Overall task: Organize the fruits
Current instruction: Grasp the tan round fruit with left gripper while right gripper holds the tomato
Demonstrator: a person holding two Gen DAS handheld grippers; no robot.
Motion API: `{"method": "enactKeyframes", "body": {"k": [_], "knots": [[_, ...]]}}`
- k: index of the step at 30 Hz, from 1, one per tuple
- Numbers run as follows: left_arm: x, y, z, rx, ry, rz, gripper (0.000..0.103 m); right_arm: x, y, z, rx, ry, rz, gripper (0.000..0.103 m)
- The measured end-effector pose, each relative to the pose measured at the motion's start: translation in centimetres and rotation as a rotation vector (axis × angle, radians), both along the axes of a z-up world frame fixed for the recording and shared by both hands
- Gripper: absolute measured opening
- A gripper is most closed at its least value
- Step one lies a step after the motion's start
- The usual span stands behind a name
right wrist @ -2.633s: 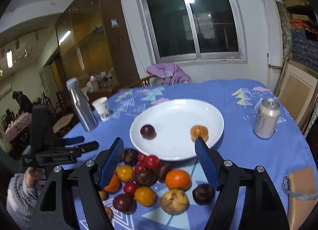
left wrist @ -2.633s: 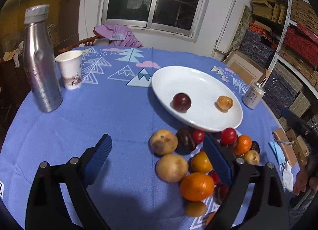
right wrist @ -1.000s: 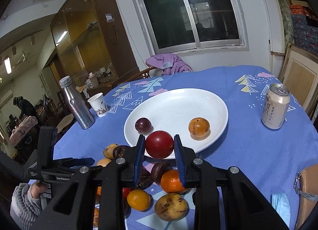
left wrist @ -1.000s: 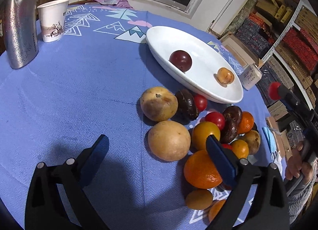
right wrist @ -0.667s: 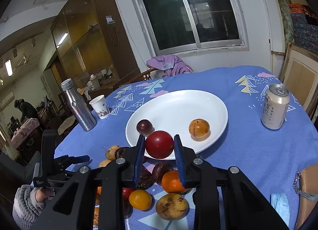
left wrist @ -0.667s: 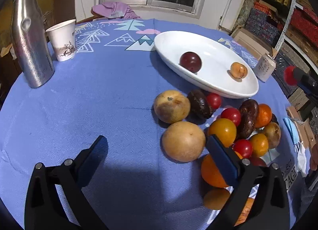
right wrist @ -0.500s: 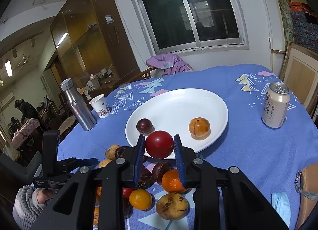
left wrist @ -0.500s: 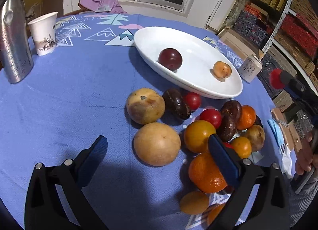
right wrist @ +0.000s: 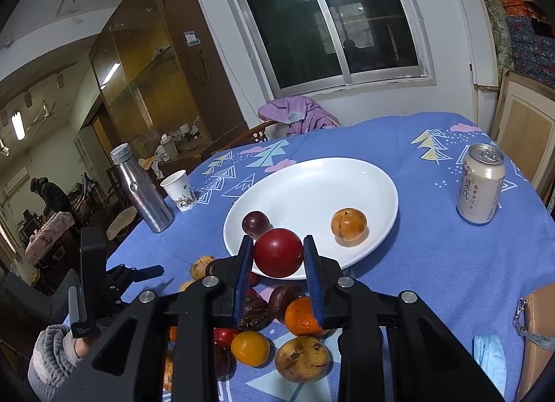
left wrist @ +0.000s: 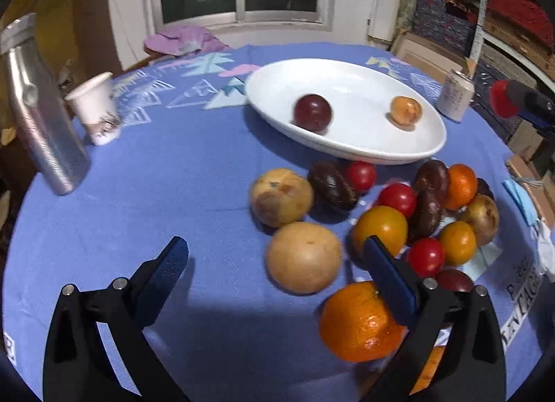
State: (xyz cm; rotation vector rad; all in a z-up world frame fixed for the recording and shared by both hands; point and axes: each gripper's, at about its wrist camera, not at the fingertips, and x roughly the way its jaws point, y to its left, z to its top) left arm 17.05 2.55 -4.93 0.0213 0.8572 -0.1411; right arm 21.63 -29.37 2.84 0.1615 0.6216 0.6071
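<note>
Red tomato (right wrist: 278,252) now clamped between right gripper (right wrist: 277,256) pads, lifted off the fruit pile (left wrist: 399,225) and hanging above the plate (right wrist: 347,180) near rim, beside the plum (right wrist: 255,223). Ready to set down there. Left gripper (left wrist: 274,263) spread wide, empty, low before the pile near a pale round fruit (left wrist: 303,257).

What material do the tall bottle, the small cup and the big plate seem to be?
Bottle: brushed metal, likely steel, with a dull silver sheen. Cup: probably paper, matte white with a print. Plate: glazed ceramic or perhaps melamine; glossy white.
</note>
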Motion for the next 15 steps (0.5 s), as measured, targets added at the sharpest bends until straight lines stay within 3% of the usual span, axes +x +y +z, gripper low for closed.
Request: {"method": "enactKeyframes", "body": {"k": [5,7,8,9,10,11,15], "knots": [[0.8,0.7,-1.0,-0.133,0.116,-0.045,0.099,0.2,-0.2,-0.2,0.005,0.011,-0.004,0.030],[0.9,0.9,-1.0,-0.153,0.128,-0.059,0.098,0.3,-0.3,-0.2,0.010,0.017,-0.002,0.030],[0.7,0.9,-0.9,-0.163,0.127,-0.066,0.088,0.3,-0.3,-0.2,0.012,0.020,-0.001,0.030],[0.6,1.0,-0.8,-0.199,0.126,-0.085,0.068,0.3,-0.2,-0.2,0.014,0.021,0.001,0.030],[0.7,1.2,-0.6,-0.229,0.131,-0.088,0.065,0.3,-0.2,-0.2,0.016,0.023,0.003,0.030],[0.7,1.4,-0.5,-0.240,0.130,-0.086,0.054,0.4,-0.3,-0.2,0.017,0.024,0.004,0.030],[1.0,2.2,-0.8,-0.300,0.162,-0.083,0.055,0.4,-0.5,-0.1,0.028,0.024,0.004,0.030]]}}
